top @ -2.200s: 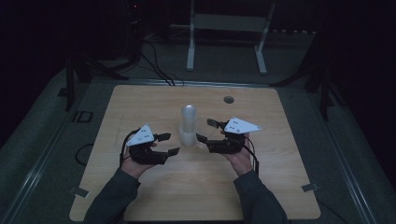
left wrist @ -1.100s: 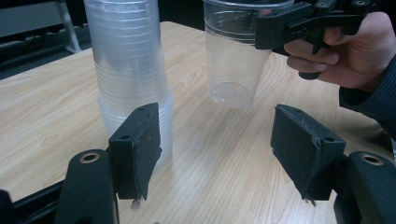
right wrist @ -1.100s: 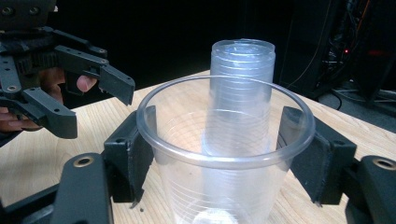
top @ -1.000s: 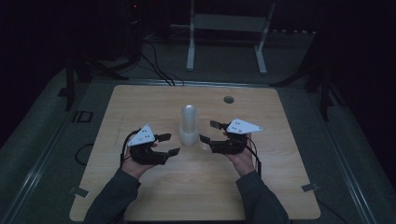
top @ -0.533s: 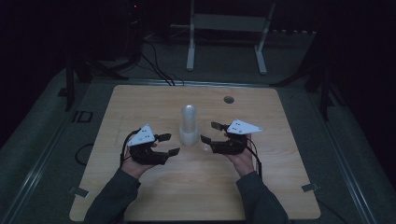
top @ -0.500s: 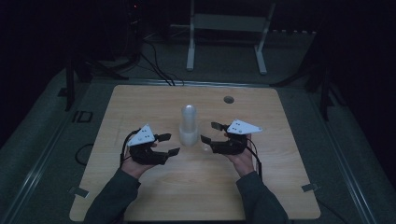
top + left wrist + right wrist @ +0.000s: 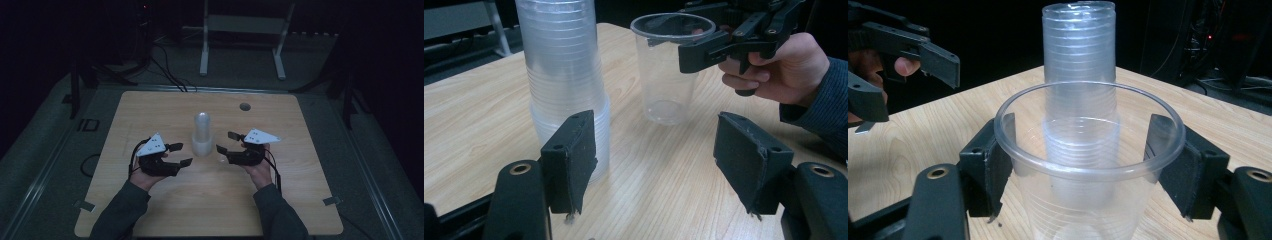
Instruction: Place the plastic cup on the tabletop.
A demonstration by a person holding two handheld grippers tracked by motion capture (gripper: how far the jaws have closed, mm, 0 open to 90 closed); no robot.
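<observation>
Dim room, wooden table (image 7: 150,110): right tool (image 7: 229,142) has eased slightly back, jaws apart around a standing clear cup (image 7: 1083,165), seemingly freed from the stack (image 7: 202,134); left tool (image 7: 180,154) stays agape, empty.

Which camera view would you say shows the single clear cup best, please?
The right gripper view: the single cup stands upright between the right gripper jaws, rim fully visible. The left gripper view shows it whole but farther off; from the high view it is barely discernible.
</observation>
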